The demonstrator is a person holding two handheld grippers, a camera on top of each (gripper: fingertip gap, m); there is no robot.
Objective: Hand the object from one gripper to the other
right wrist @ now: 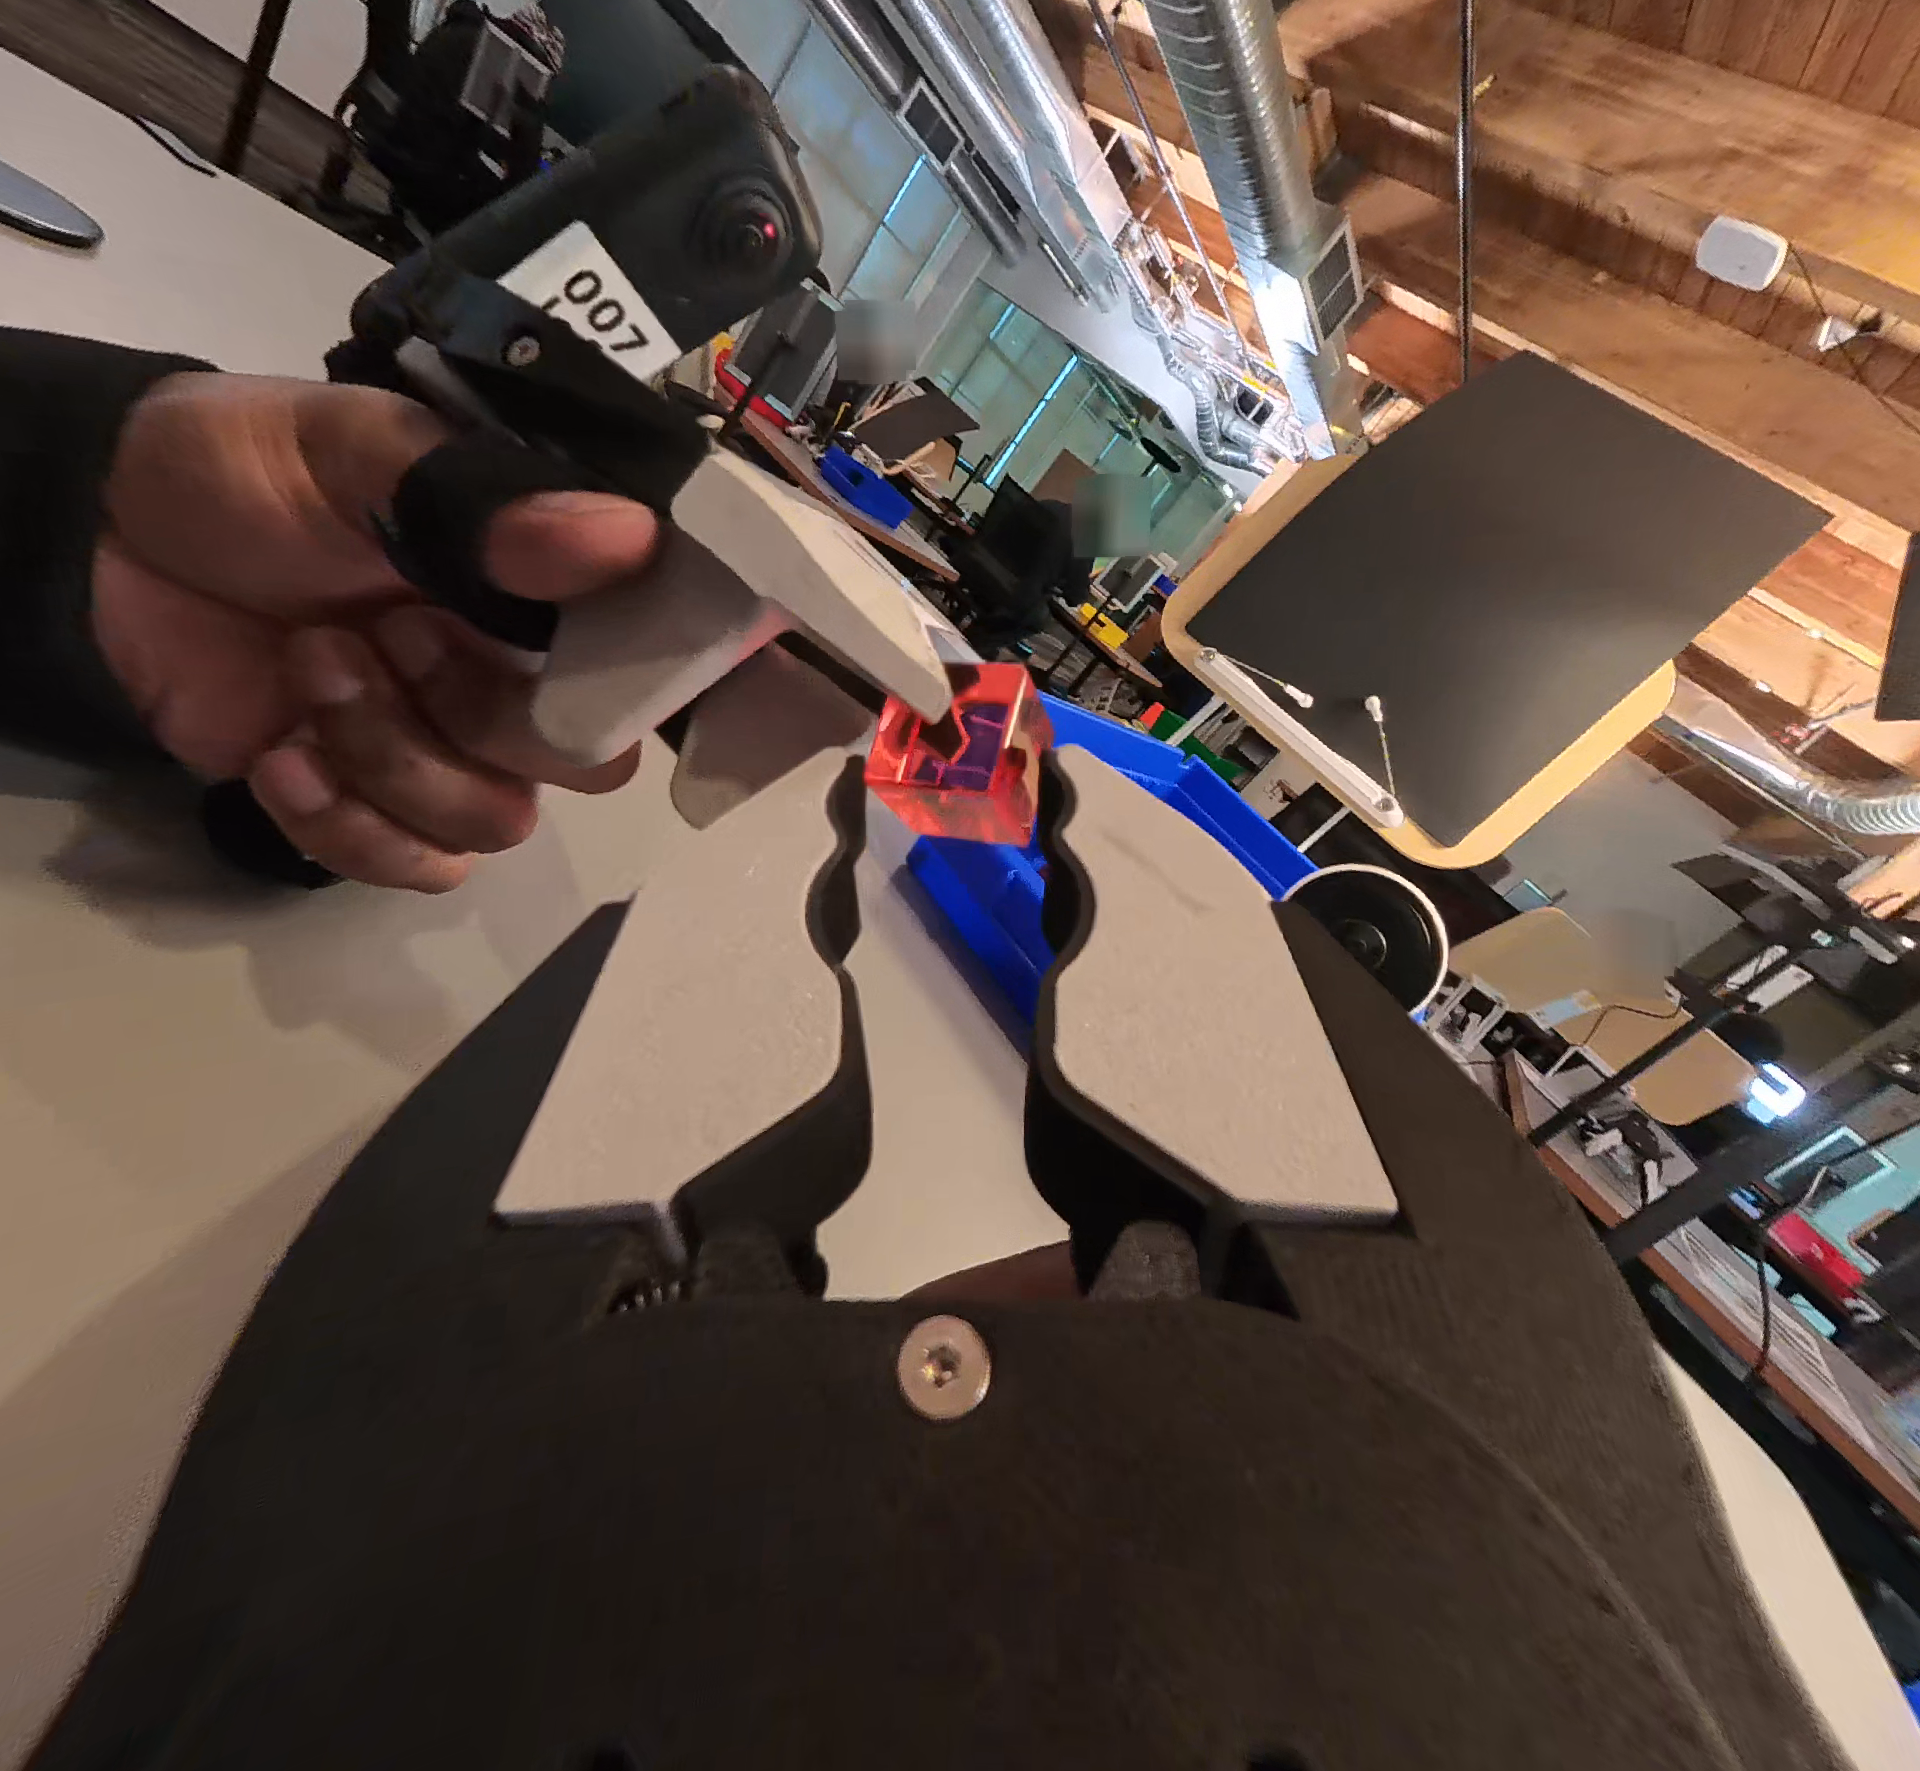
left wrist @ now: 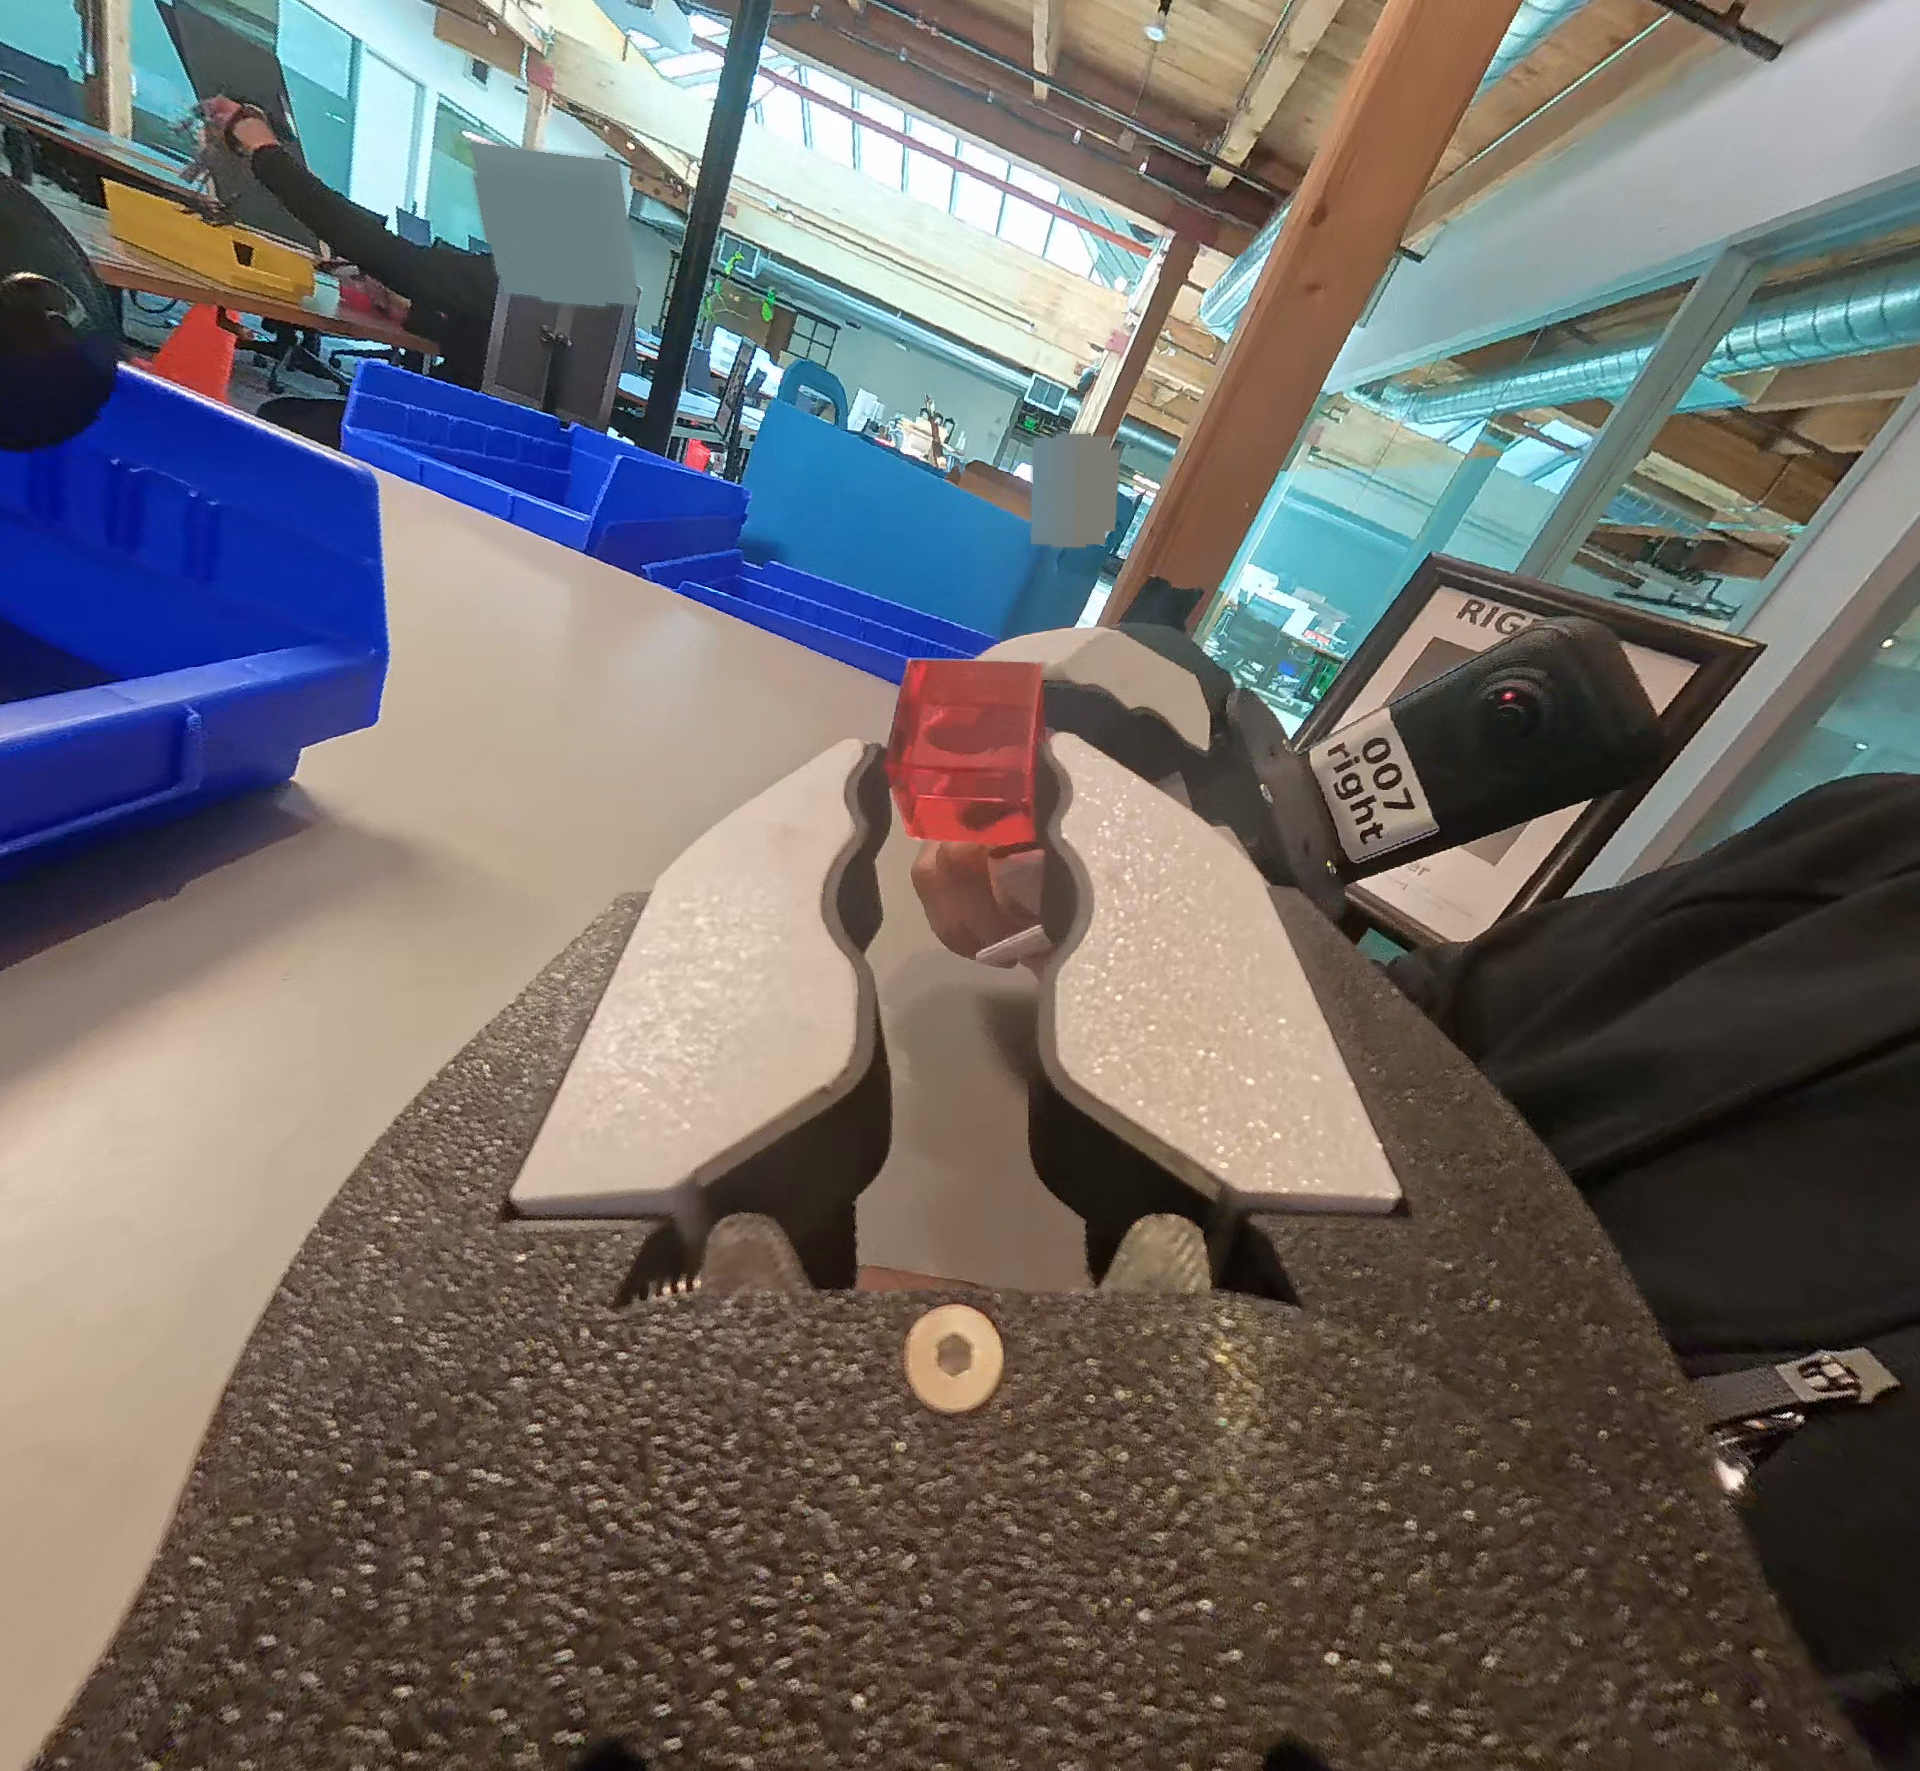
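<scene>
Red cube [left wrist: 966,750], translucent, sits up off the desk [left wrist: 499,838] at the fingertips of both tools, mid-handover.

Left wrist view, left to right:
- blue bin [left wrist: 177,641] on the desk, well left of the left tool [left wrist: 961,765]
- more blue bins [left wrist: 551,474] farther ahead-left, at the desk's far edge
- left tool: jaws narrowed onto the cube, one tip against each side face, cube right at the tips. Looks clamped.
- right tool [left wrist: 1049,734] comes in from ahead-right; a grey finger touches the cube's far-right side. Its camera housing [left wrist: 1507,734] with a white sticker sits right of the cube
- framed picture [left wrist: 1455,651] behind that housing, dark sleeve [left wrist: 1662,1046] far right

Right wrist view, left to right:
- hand [right wrist: 312,620] gripping the left tool [right wrist: 940,719], entering from the left; its grey fingertip [right wrist: 914,682] overlaps the cube's [right wrist: 961,750] upper-left face
- right tool [right wrist: 951,786]: jaws partly closed, cube between the two tips. Right tip is at the cube's edge; a sliver of gap seems to show on the left tip, so can't tell whether it has a firm hold or is only framing it.
- blue bin [right wrist: 1143,776] on the desk [right wrist: 156,1046] just beyond the tips
- chair back [right wrist: 1475,620], dark panel with a pale wooden rim, ahead-right of the right tool
</scene>
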